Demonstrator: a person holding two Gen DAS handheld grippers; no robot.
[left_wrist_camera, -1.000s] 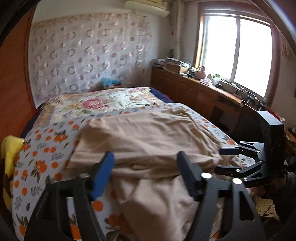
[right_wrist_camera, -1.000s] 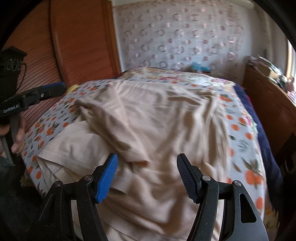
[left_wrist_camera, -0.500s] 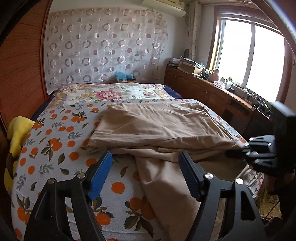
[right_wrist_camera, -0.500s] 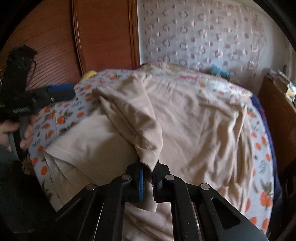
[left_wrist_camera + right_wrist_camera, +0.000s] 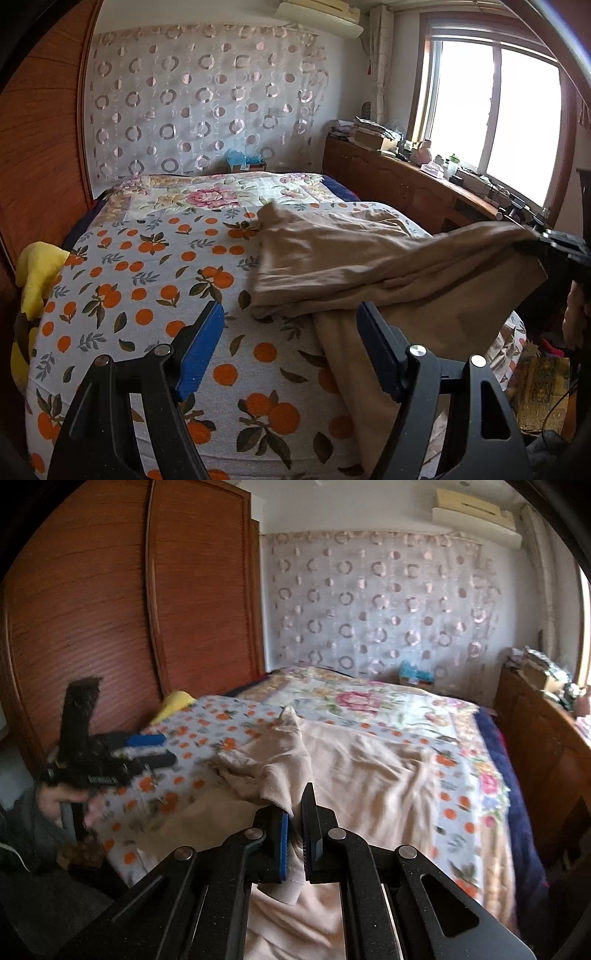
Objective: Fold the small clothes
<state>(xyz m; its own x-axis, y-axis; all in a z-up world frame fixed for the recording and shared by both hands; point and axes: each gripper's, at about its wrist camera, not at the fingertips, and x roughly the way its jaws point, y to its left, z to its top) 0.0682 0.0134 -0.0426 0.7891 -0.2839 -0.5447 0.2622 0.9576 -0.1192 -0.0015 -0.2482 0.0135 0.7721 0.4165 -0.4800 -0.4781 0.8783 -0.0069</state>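
Note:
A beige garment (image 5: 351,258) lies rumpled on the right half of the orange-print bed cover (image 5: 140,288); it also shows in the right wrist view (image 5: 369,775). My right gripper (image 5: 294,834) is shut on a fold of its edge and holds it lifted; in the left wrist view it shows at the far right (image 5: 561,245), with the cloth stretched up to it. My left gripper (image 5: 291,347) is open and empty above the bed's near edge, left of the garment; it shows at the left of the right wrist view (image 5: 147,749).
A yellow cloth (image 5: 37,273) hangs at the bed's left edge by the wooden wardrobe (image 5: 110,609). A cluttered wooden cabinet (image 5: 406,181) runs under the window on the right. A floral quilt (image 5: 221,192) covers the bed's far end.
My right gripper closed on the garment's fold and pulled it up and to the right. My left gripper backed away to the left and stayed open.

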